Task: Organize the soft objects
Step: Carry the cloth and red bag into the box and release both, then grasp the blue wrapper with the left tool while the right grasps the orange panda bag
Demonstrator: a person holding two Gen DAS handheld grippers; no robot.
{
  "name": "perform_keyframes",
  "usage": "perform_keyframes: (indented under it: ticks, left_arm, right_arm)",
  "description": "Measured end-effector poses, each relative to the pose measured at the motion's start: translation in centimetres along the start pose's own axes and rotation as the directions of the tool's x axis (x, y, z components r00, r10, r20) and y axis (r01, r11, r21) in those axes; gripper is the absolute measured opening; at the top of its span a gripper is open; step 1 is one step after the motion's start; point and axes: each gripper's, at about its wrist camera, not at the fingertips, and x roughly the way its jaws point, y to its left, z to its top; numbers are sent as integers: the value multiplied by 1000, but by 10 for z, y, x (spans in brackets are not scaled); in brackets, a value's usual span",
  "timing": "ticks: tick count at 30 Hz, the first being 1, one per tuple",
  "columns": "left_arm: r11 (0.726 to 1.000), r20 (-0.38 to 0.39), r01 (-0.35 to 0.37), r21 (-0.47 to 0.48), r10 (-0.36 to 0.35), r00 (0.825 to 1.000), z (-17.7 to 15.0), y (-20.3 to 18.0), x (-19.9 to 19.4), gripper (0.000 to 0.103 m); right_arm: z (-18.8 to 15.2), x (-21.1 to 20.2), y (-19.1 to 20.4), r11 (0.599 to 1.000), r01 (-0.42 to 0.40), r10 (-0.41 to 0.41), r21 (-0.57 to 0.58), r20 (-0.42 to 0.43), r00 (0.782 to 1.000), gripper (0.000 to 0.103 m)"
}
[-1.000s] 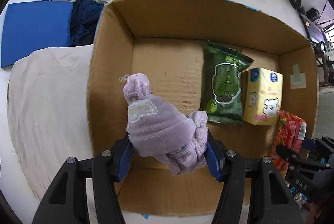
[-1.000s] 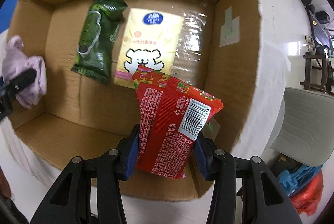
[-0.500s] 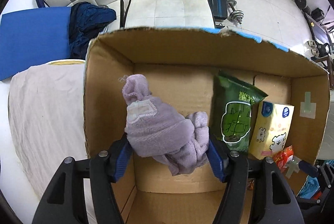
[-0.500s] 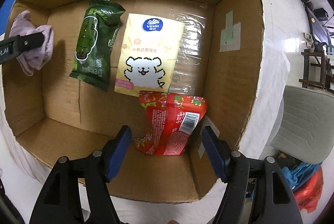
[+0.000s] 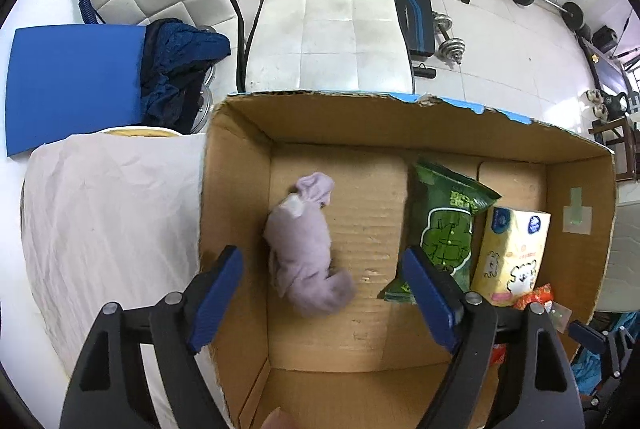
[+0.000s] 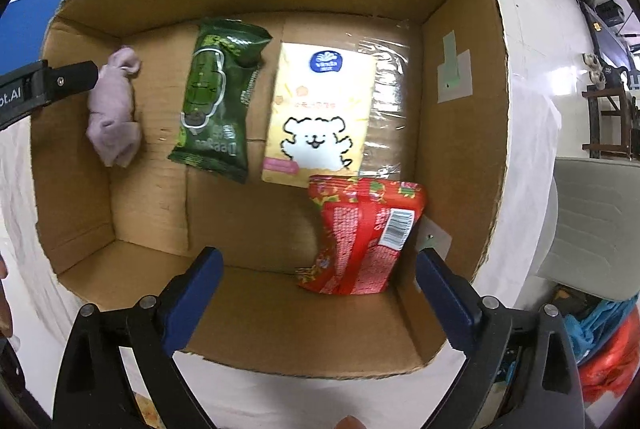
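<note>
Both claws gape empty; left claw above lilac sock; only right claw shows the whole red packet.

The cardboard box is showing plain brown; the rolled cloth is showing pale lilac; the wipes pack is wearing dark green; the tissue pack is showing yellow with a white cartoon dog; the snack bag is showing red; the tongs' pads are showing blue.

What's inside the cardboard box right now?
Four things lie in the cardboard box: purple cloth, green packet, yellow tissue pack, red packet. Whatever lies beneath them is covered.
</note>
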Motion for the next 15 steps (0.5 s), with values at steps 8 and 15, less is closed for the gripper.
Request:
perform_keyframes:
  ticks: [8,15]
  left_arm:
    - [1000,50,15,2,-15,999,-30,6,-30,95]
    - [1000,149,-2,18,-1,989,-78,8,-66,95]
  right_arm:
    - [-19,-21,11,1000,-6,6,-9,67,998,103]
    - [-59,-41,14,999,-27,29,-19,154,988,103]
